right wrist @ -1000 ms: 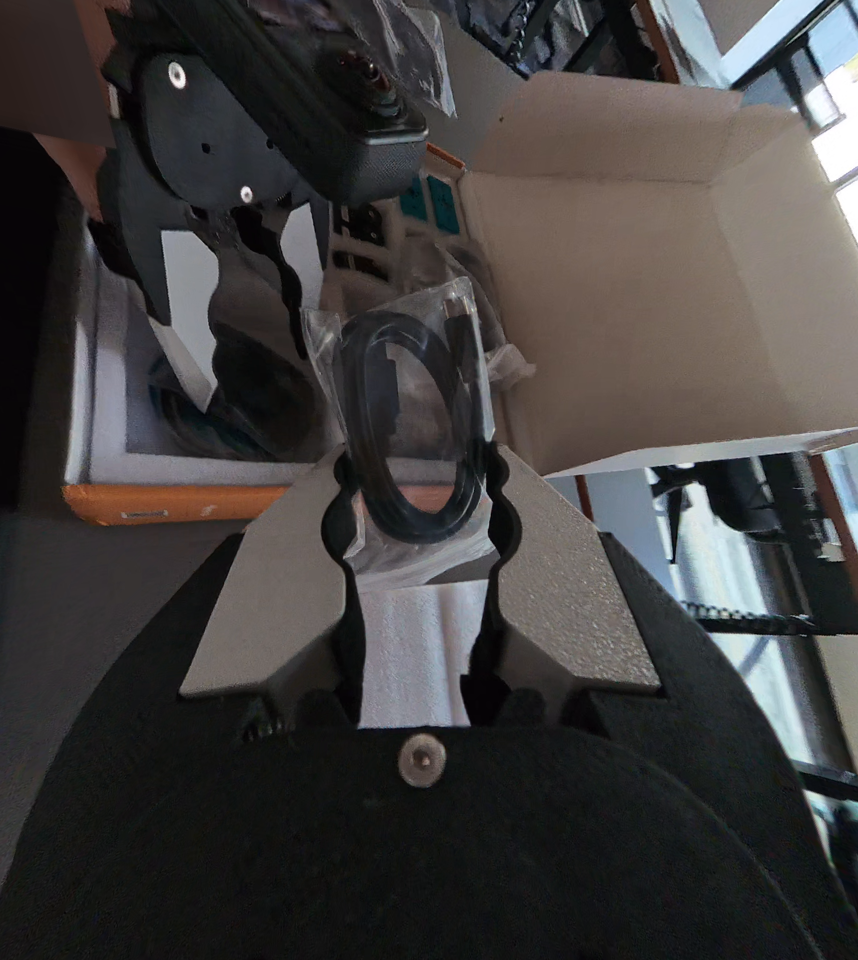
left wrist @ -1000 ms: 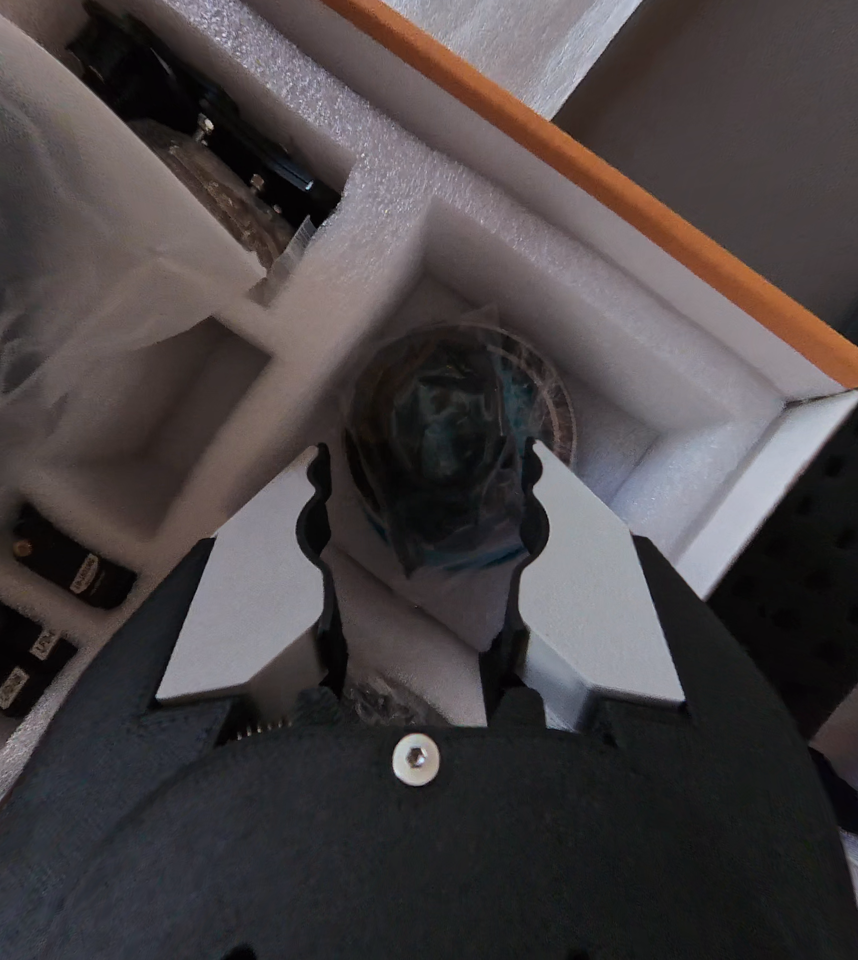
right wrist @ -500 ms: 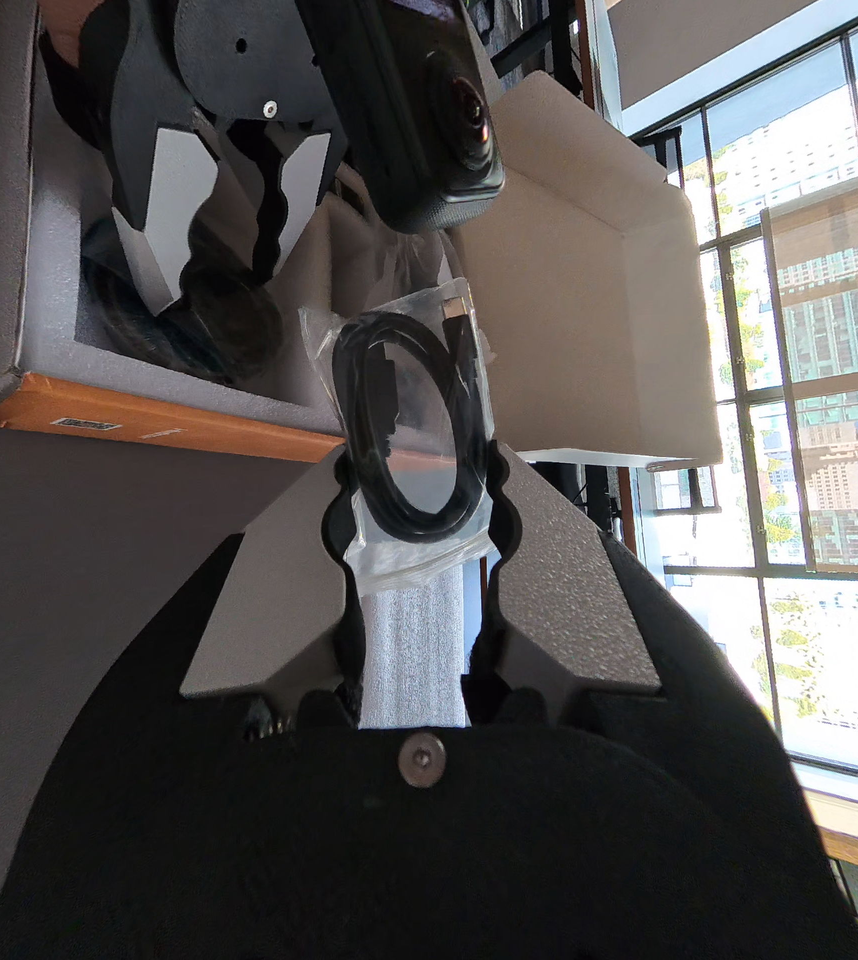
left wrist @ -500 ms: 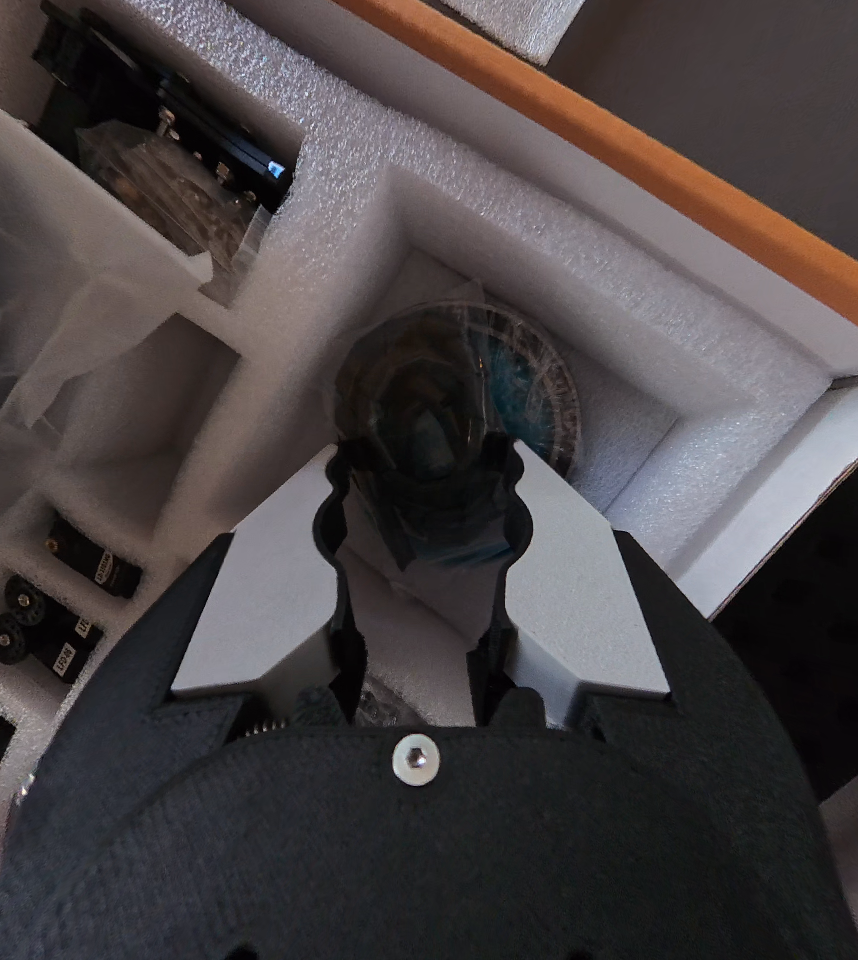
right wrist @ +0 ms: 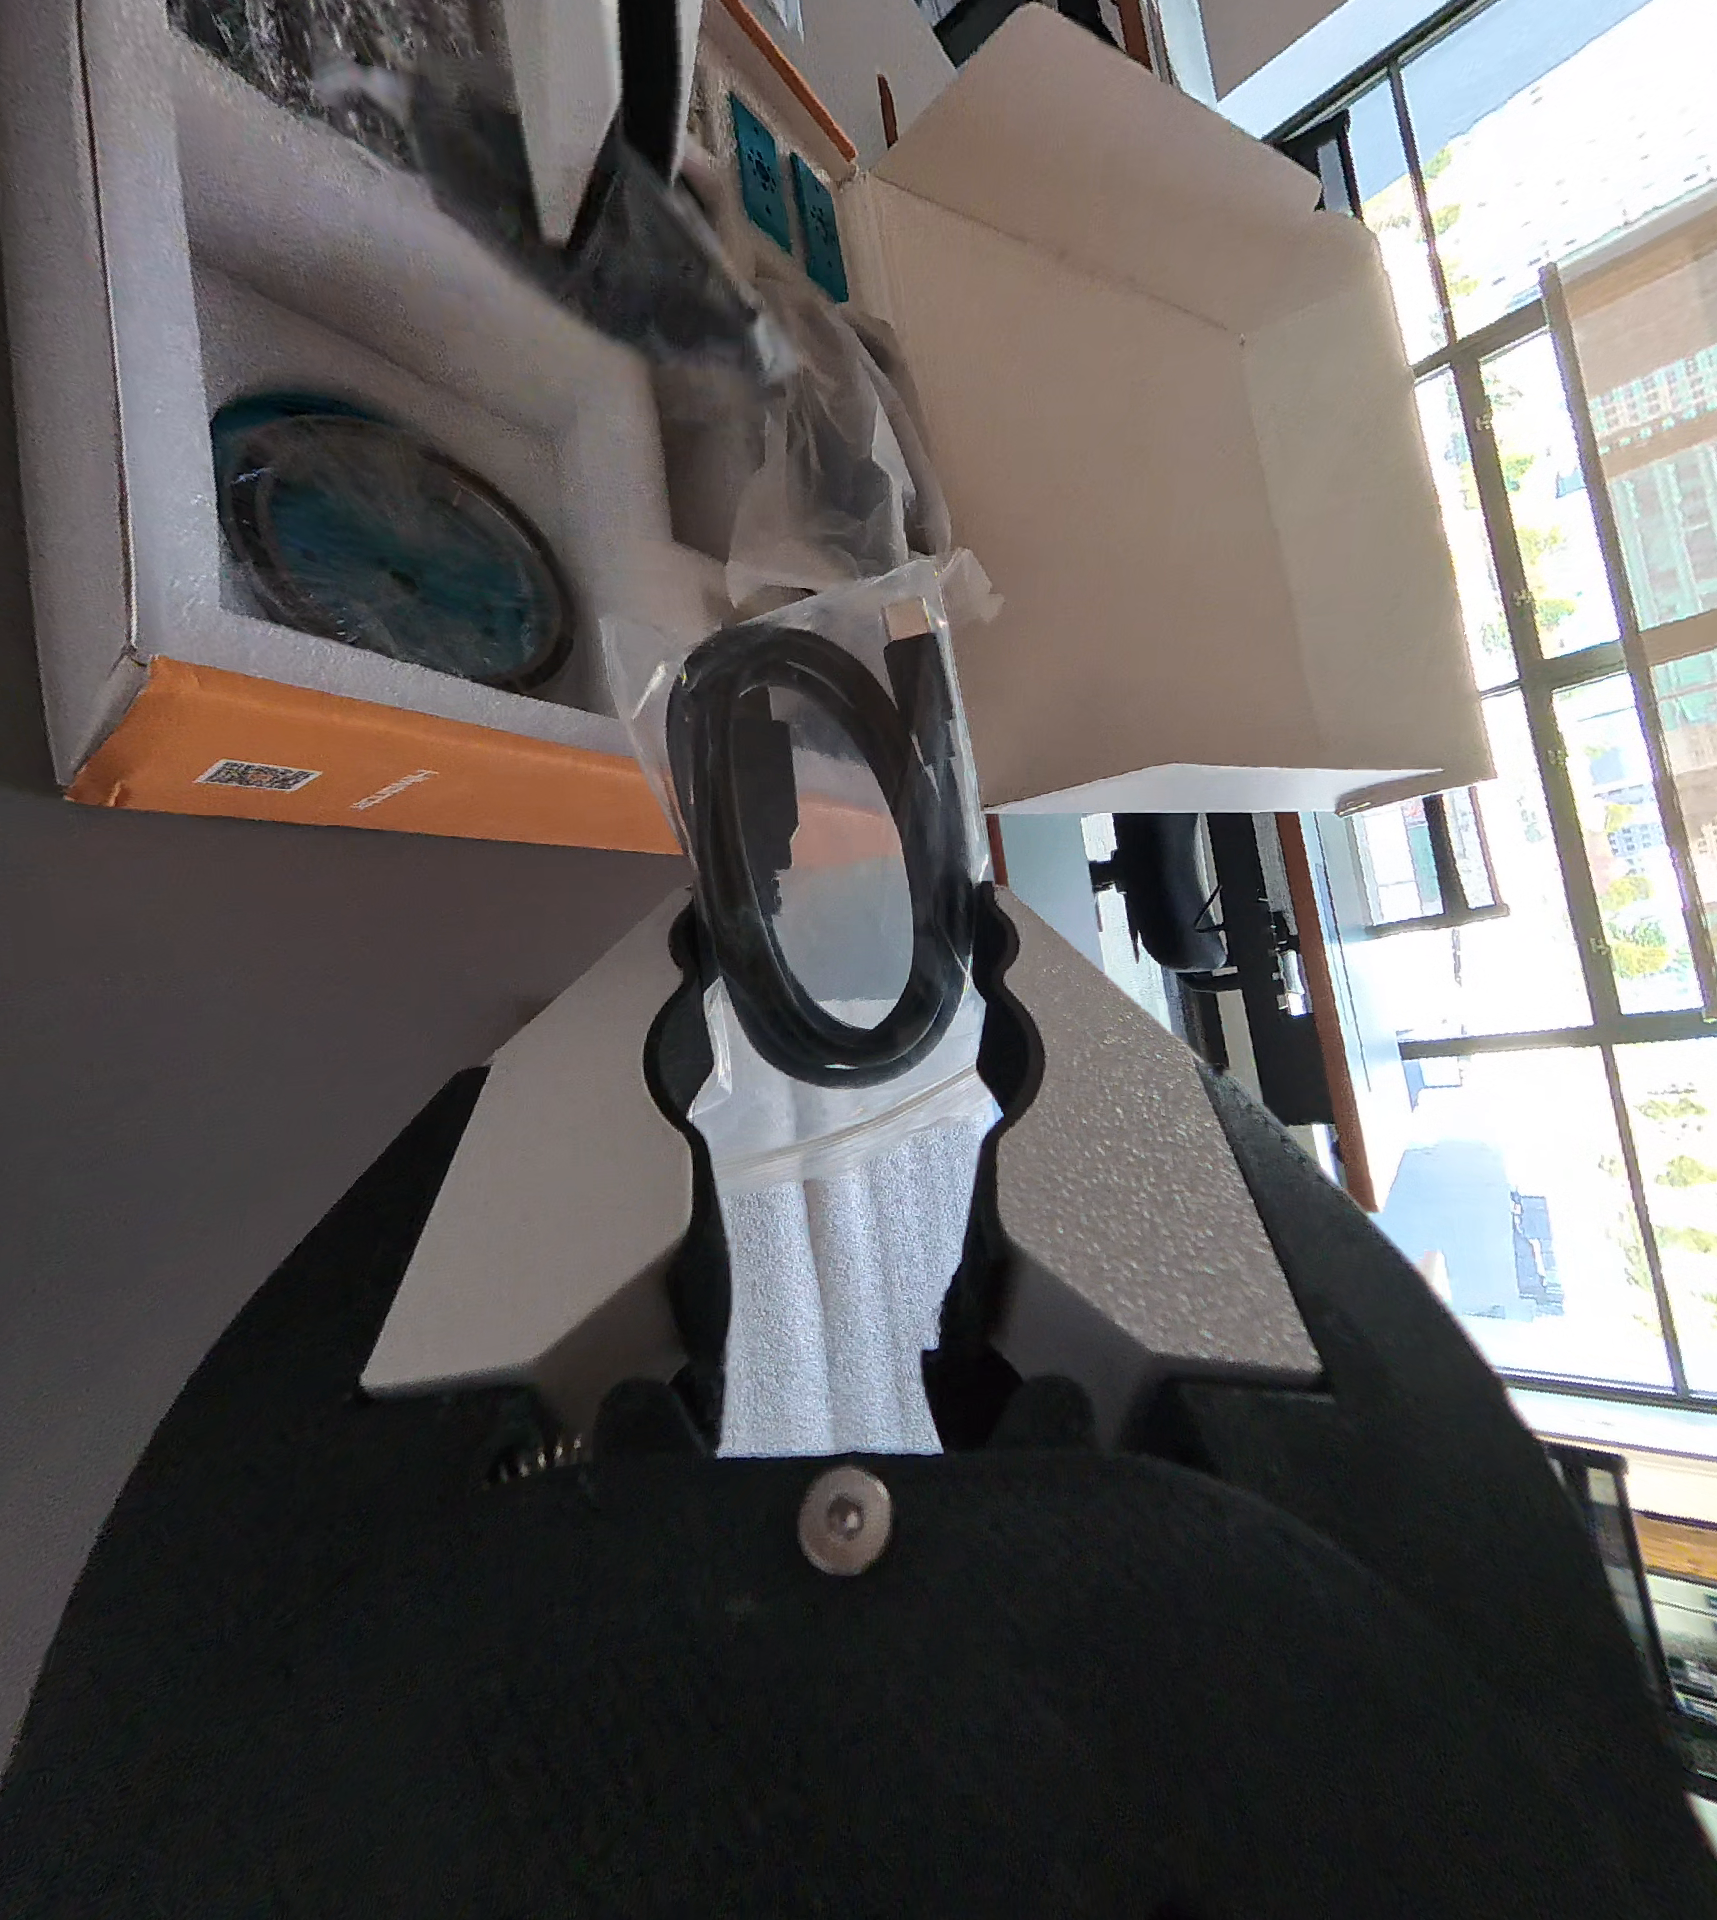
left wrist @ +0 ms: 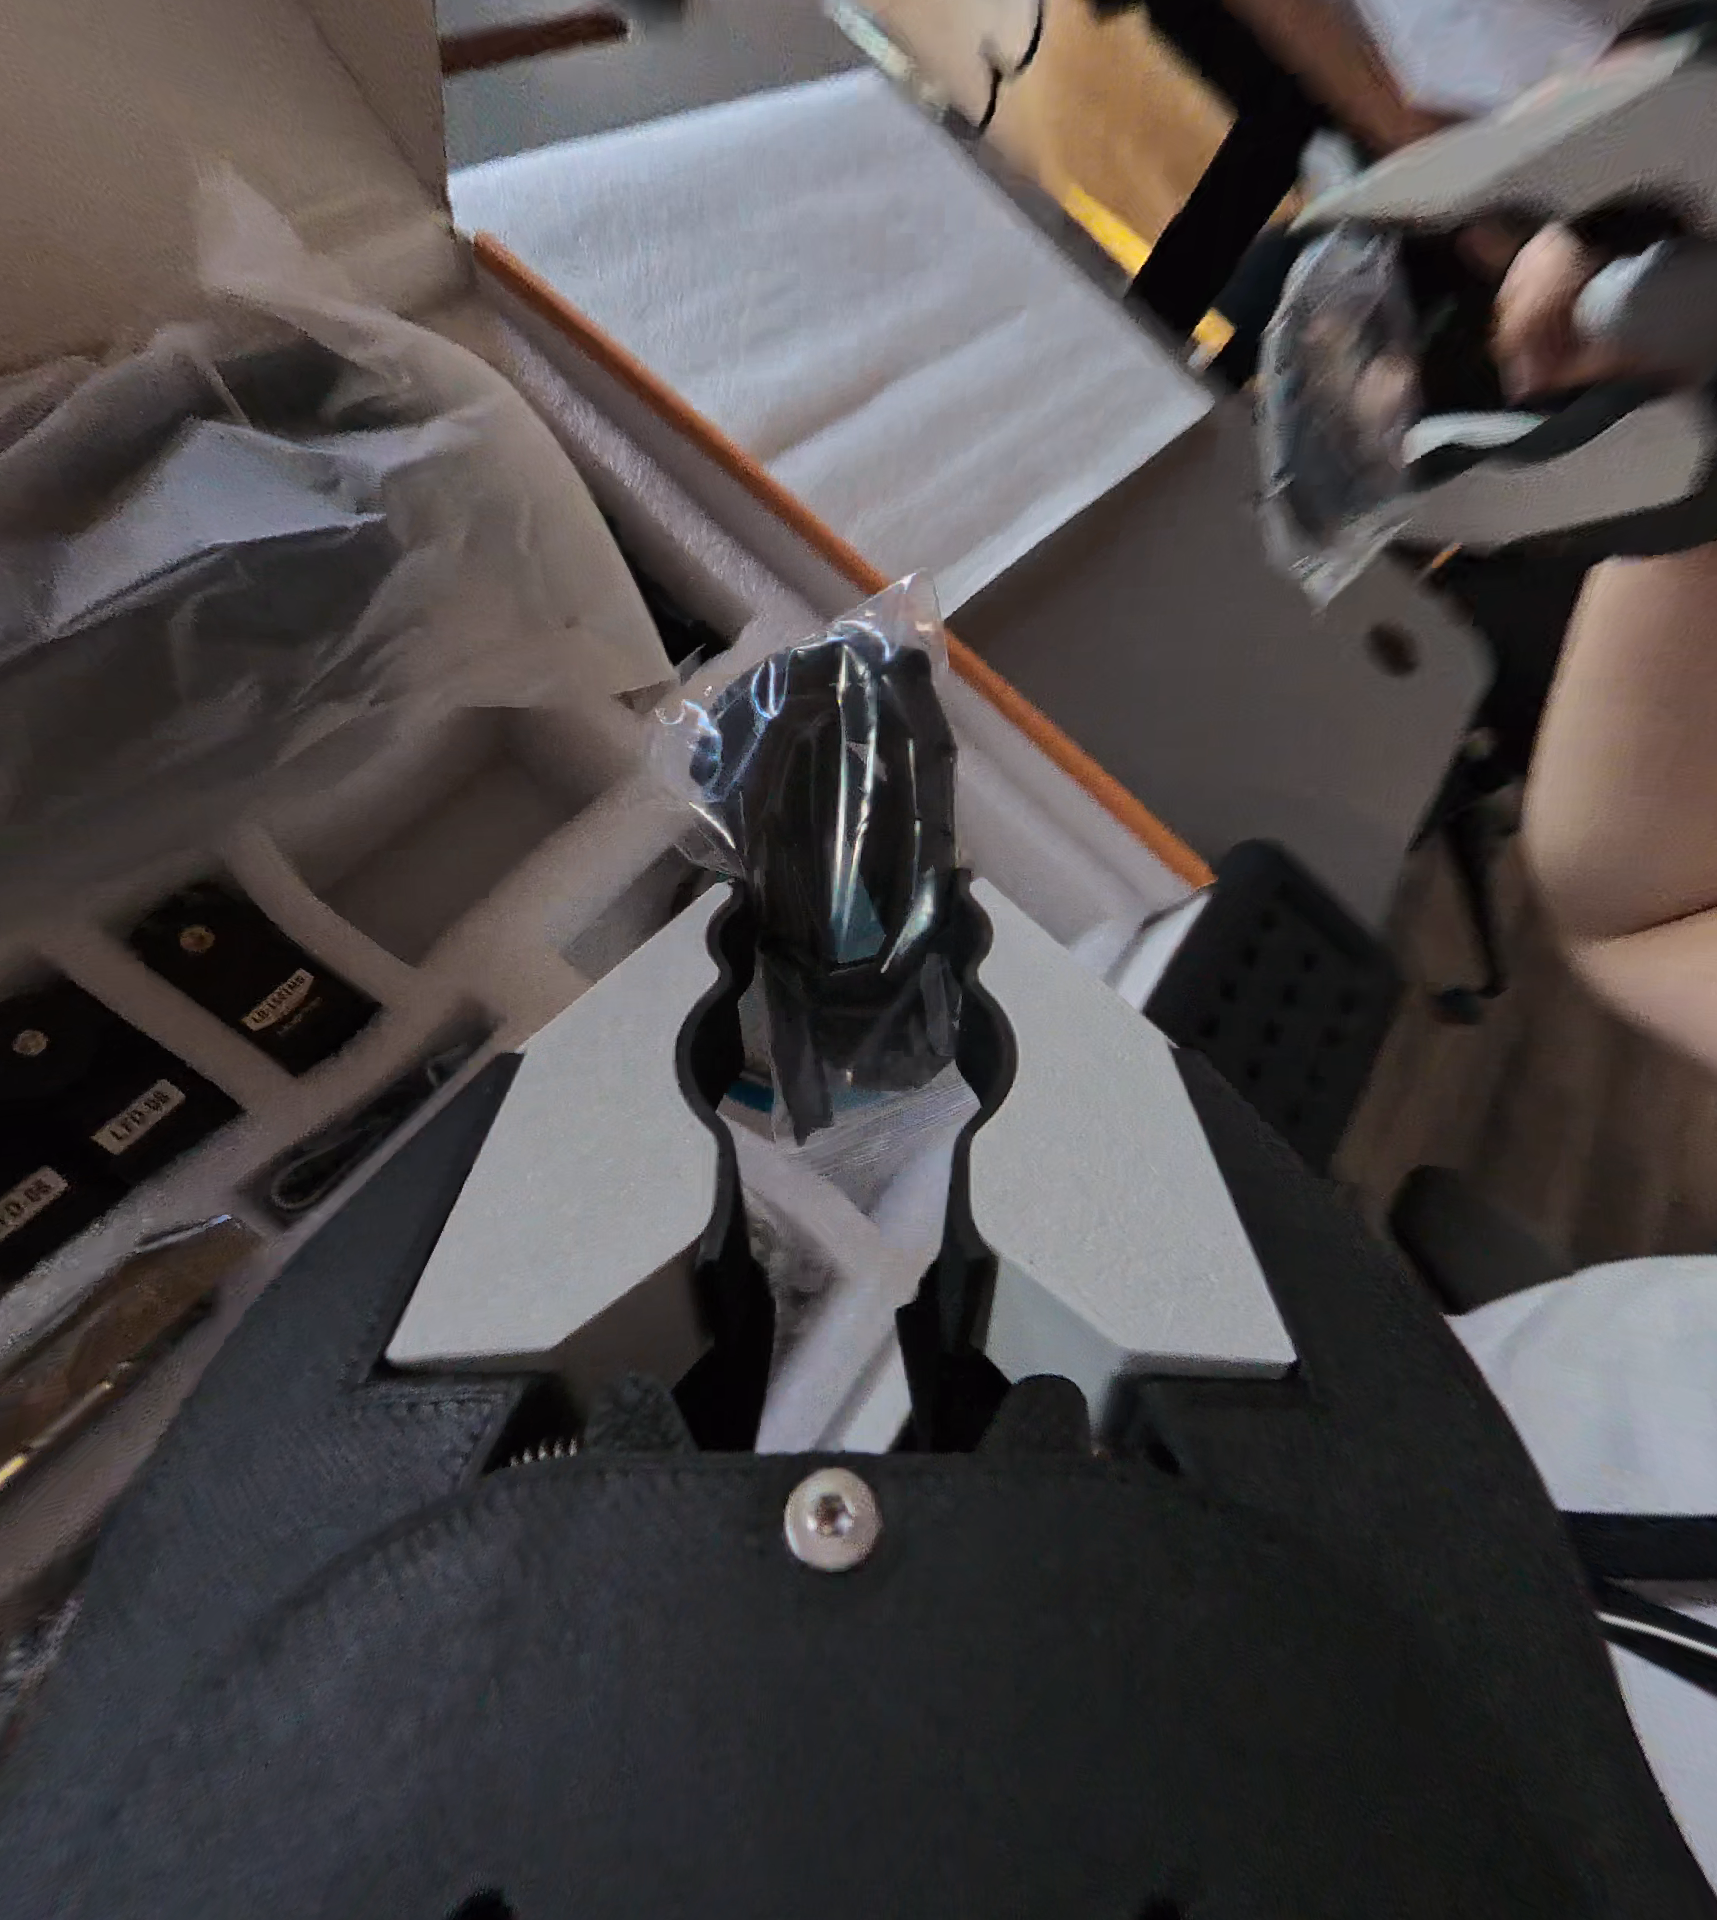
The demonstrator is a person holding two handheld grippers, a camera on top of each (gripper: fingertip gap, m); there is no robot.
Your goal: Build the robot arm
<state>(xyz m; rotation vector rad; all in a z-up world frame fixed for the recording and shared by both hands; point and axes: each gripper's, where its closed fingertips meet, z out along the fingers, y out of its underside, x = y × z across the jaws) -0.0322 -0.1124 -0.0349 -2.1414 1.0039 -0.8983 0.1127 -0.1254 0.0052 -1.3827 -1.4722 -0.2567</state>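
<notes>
My left gripper (left wrist: pixel 846 920) is shut on a small black part in a clear plastic bag (left wrist: pixel 838 810) and holds it up above the white foam insert (left wrist: pixel 480 831) of an orange-edged box. My right gripper (right wrist: pixel 838 920) is shut on a clear bag with a coiled black cable (right wrist: pixel 812 831), held in the air in front of the box's orange side (right wrist: pixel 366 774). A round teal disc (right wrist: pixel 386 551) lies in the foam's corner compartment. The left gripper shows blurred at the top of the right wrist view (right wrist: pixel 625 156).
The box's open cardboard lid (right wrist: pixel 1145 468) stands behind the foam. Black labelled blocks (left wrist: pixel 251 982) sit in foam slots. Crumpled wrap (left wrist: pixel 210 540) fills a large compartment. A white foam sheet (left wrist: pixel 833 312) lies beside the box. A person's arm (left wrist: pixel 1685 748) is at right. Windows (right wrist: pixel 1612 727) are beyond. The tips of one gripper are about 15 cm away from the tips of the other. The round teal disc (right wrist: pixel 386 551) is closer to my left gripper, around 11 cm from its tips; the right tips are 15 cm off.
My left gripper has closed on the bagged black part and lifted it out of the corner compartment, leaving the teal disc there. My right gripper still holds the cable bag.
</notes>
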